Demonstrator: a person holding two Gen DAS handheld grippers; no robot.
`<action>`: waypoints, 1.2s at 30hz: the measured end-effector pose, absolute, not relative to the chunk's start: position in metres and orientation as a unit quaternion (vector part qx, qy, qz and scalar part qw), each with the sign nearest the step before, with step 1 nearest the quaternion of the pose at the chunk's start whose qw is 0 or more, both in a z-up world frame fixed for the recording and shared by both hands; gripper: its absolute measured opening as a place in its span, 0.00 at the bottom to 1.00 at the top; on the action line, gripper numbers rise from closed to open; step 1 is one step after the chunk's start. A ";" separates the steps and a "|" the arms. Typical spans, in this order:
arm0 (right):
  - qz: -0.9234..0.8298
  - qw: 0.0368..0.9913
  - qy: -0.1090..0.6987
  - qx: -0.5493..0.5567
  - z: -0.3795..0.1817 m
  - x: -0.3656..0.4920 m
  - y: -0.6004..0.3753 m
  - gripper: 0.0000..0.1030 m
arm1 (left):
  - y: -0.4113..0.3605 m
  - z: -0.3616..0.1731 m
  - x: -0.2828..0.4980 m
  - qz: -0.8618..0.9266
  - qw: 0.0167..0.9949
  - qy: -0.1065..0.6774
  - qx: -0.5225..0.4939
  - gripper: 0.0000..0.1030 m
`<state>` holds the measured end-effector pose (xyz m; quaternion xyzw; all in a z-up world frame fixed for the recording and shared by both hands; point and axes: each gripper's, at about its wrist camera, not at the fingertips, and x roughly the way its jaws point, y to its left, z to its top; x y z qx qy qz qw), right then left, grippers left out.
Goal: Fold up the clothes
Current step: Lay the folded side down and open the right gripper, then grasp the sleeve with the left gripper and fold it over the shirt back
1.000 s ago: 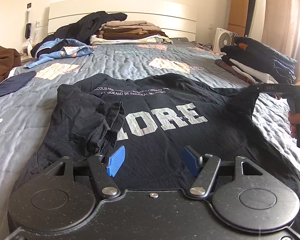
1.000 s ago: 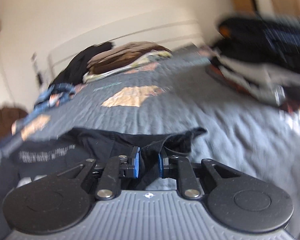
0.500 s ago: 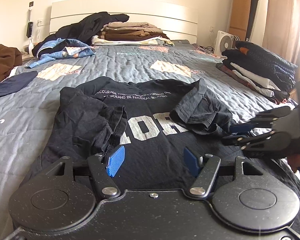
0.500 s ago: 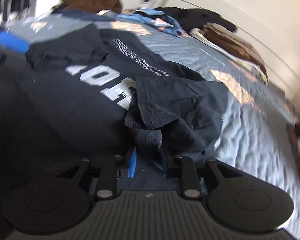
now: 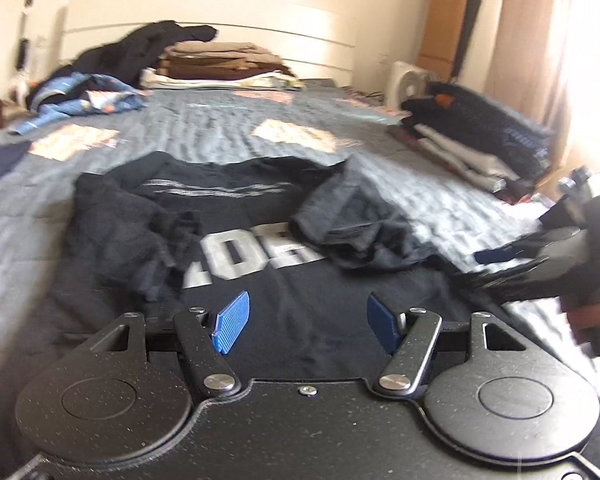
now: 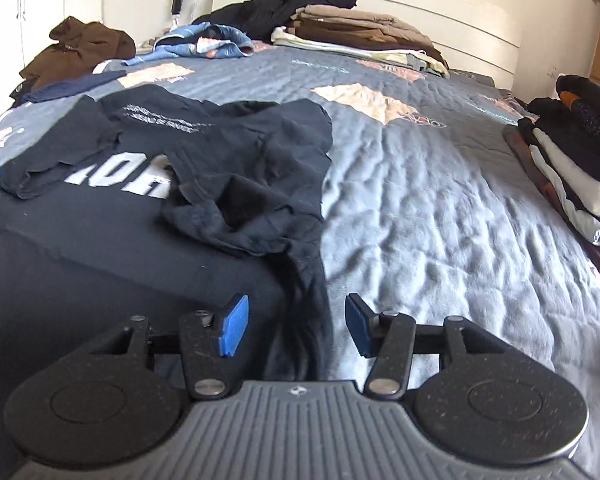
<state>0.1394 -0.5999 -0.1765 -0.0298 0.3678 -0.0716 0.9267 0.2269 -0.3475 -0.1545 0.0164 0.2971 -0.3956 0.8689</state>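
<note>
A black T-shirt (image 5: 260, 256) with white letters lies face up on the grey quilted bed (image 5: 220, 120). Both its sleeves are folded in over the chest: the left sleeve (image 5: 140, 236) and the right sleeve (image 5: 360, 232). My left gripper (image 5: 306, 322) hovers open over the shirt's lower middle, holding nothing. My right gripper (image 6: 296, 326) is open above the shirt's right side edge (image 6: 304, 280), which runs between its fingers untouched. From the left wrist view the right gripper (image 5: 512, 264) shows at the right edge, held by a hand. The folded right sleeve (image 6: 256, 184) lies ahead of it.
A stack of folded clothes (image 5: 484, 140) lies along the bed's right side. Another folded pile (image 6: 360, 36) and loose dark and blue garments (image 6: 216, 40) sit by the headboard. A brown garment (image 6: 80, 48) lies at the far left. A fan (image 5: 408, 80) stands beyond the bed.
The right gripper carried the right sleeve inward across the chest, let it go and opened. It then drew back to the shirt's right edge. The left gripper stayed open and shifted slightly.
</note>
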 end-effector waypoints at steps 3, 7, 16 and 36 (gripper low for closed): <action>-0.093 0.915 0.389 -0.044 -0.189 0.145 -0.611 0.51 | -0.379 -0.156 0.249 -0.448 0.833 0.323 -0.010 0.37; -0.104 0.915 0.389 -0.017 -0.194 0.143 -0.630 0.56 | -0.432 -0.165 0.279 -0.466 0.811 0.353 -0.009 0.38; -0.099 0.917 0.387 0.006 -0.198 0.145 -0.641 0.66 | -0.488 -0.202 0.311 -0.471 0.770 0.430 -0.023 0.39; -0.100 0.915 0.380 0.093 -0.179 0.132 -0.673 0.66 | -0.448 -0.188 0.239 -0.534 0.765 0.320 0.165 0.47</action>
